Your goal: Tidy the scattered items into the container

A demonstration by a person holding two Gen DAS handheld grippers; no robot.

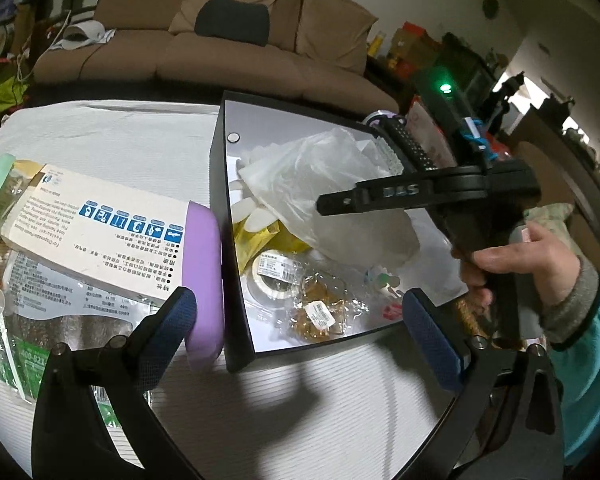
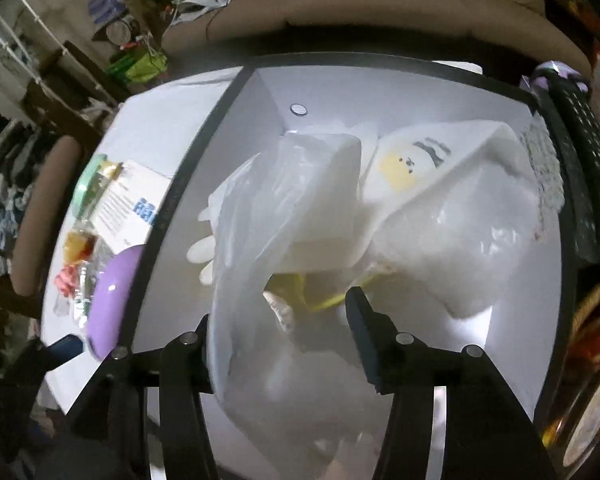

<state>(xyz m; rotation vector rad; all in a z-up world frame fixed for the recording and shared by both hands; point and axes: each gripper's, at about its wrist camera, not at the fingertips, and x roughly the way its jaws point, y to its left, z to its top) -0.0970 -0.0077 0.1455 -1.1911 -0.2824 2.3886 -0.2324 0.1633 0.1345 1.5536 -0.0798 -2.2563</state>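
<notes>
A black box with a white inside point(image 1: 236, 280) point(image 2: 380, 92) stands on the white table. It holds a clear plastic bag point(image 1: 320, 184) point(image 2: 284, 216), a tape roll point(image 1: 272, 276), yellow packets and small wrapped items. My left gripper point(image 1: 300, 320) is open above the box's near left corner. A purple case point(image 1: 202, 280) point(image 2: 112, 292) lies against the box's outer left wall, beside my left finger. My right gripper point(image 2: 284, 336) hovers over the box, open, with the plastic bag between its fingers; it also shows in the left wrist view point(image 1: 332, 204).
A white printed box point(image 1: 96, 232) point(image 2: 132, 208), foil snack packets point(image 1: 60, 320) and candy wrappers point(image 2: 76, 256) lie on the table point(image 1: 300, 400) left of the box. A black remote point(image 1: 410, 148) point(image 2: 588, 152) lies at the box's far right. A brown sofa point(image 1: 220, 48) stands behind.
</notes>
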